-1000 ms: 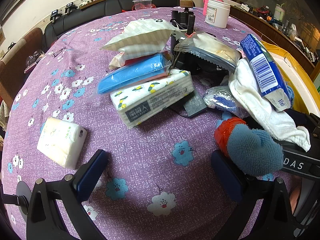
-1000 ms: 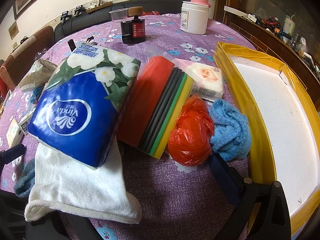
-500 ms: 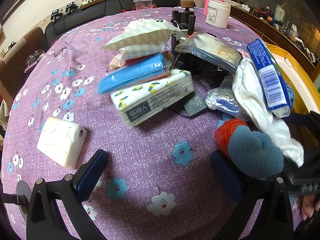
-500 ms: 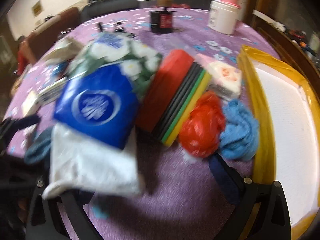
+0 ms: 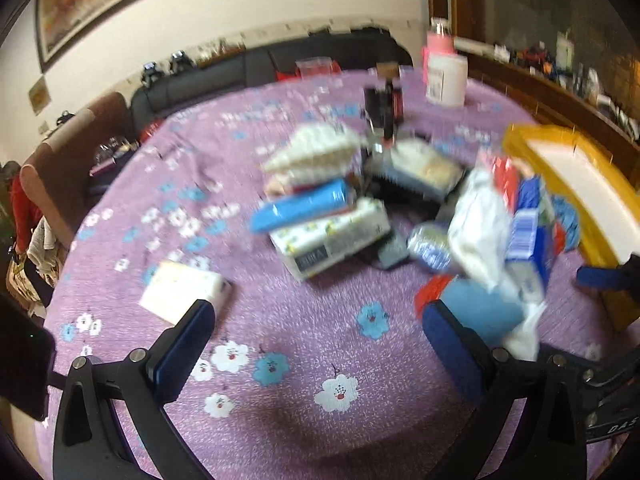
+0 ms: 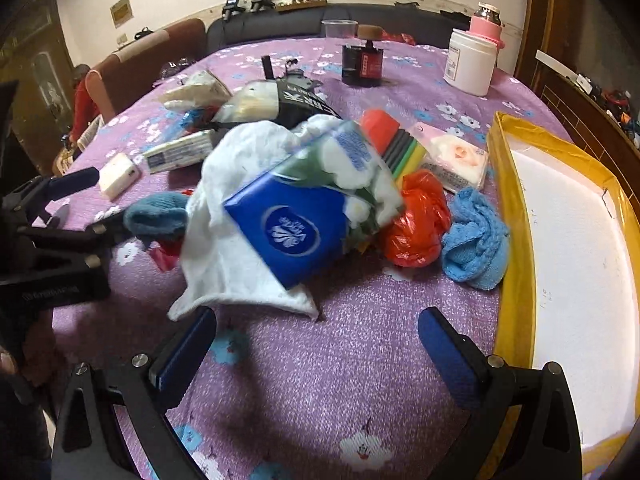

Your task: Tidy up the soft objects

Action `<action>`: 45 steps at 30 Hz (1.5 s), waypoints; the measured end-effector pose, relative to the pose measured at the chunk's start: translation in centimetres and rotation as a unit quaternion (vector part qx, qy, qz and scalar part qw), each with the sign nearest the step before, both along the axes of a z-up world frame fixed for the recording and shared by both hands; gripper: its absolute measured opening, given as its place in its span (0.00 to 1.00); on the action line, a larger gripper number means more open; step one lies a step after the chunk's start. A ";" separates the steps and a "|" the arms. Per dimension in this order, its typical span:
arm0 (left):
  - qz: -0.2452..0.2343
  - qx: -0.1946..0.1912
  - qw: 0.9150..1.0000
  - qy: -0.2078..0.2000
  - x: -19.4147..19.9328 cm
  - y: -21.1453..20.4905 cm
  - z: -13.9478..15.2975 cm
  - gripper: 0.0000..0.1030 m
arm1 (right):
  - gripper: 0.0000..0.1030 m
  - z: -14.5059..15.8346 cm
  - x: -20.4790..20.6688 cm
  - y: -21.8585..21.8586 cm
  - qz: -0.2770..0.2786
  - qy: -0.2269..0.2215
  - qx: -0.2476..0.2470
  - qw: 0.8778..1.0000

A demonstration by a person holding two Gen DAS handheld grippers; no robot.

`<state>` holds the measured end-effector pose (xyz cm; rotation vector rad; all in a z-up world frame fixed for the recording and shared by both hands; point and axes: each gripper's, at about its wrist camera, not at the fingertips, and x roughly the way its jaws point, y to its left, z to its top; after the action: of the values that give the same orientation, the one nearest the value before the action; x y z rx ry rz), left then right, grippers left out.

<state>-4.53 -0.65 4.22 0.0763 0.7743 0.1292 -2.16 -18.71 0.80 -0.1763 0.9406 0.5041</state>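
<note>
My right gripper (image 6: 318,354) is open over bare purple cloth, with nothing between its fingers. Just ahead of it, a white towel (image 6: 224,248) lies bunched, and a blue Vinda tissue pack (image 6: 296,224) rests tilted and blurred on it. To their right are a red plastic bag (image 6: 420,220) and a blue cloth (image 6: 476,236), beside the yellow tray (image 6: 516,240). My left gripper (image 5: 320,344) is open and empty too. A teal glove (image 5: 476,308) touches its right finger, and the white towel (image 5: 480,220) is behind that. The left wrist view is blurred.
A flowered tissue pack (image 5: 332,236), a blue pack (image 5: 300,206) and a striped pouch (image 5: 316,152) are stacked mid-table. A small white tissue pack (image 5: 180,292) lies left. Coloured sponges (image 6: 400,144), a rose tissue pack (image 6: 456,160), a white jar (image 6: 470,60) and a dark bottle (image 6: 362,64) stand farther back.
Both grippers have pulled back and risen. The towel with the Vinda pack now lies clear ahead of my right gripper, the pack tipped over to the right. The left view has tilted upward.
</note>
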 end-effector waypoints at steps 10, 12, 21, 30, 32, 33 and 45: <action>0.010 0.041 0.998 -0.051 -2.1 -1.5 2.0 1.00 | 0.69 0.2 -1.7 -0.2 0.018 -0.005 0.004 1.000; 0.010 0.045 0.998 -0.053 -2.0 -1.8 2.0 1.00 | 0.58 0.2 -1.8 -0.2 0.022 -0.003 0.007 1.000; 0.010 0.076 0.995 -0.058 -2.4 -2.7 2.4 1.00 | 0.53 0.3 -2.3 -0.5 0.027 -0.001 0.012 1.000; 0.015 0.084 0.994 -0.065 -2.7 -2.9 2.5 1.00 | 0.66 0.2 -2.4 0.2 0.039 0.004 0.008 0.999; 0.015 0.085 0.994 -0.066 -2.7 -2.9 2.5 1.00 | 0.68 0.1 -2.4 0.6 0.043 0.007 0.010 0.999; 0.015 0.085 0.994 -0.067 -2.8 -2.9 2.5 1.00 | 0.68 0.0 -2.3 0.8 0.043 0.007 0.010 0.999; 0.017 0.089 0.994 -0.067 -3.0 -2.9 2.4 1.00 | 0.27 -0.5 -2.1 3.0 0.058 0.002 -0.002 0.998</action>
<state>-7.52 -3.52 6.65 0.2223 0.6290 0.2335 -4.28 -15.72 0.33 -0.2356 0.9384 0.6091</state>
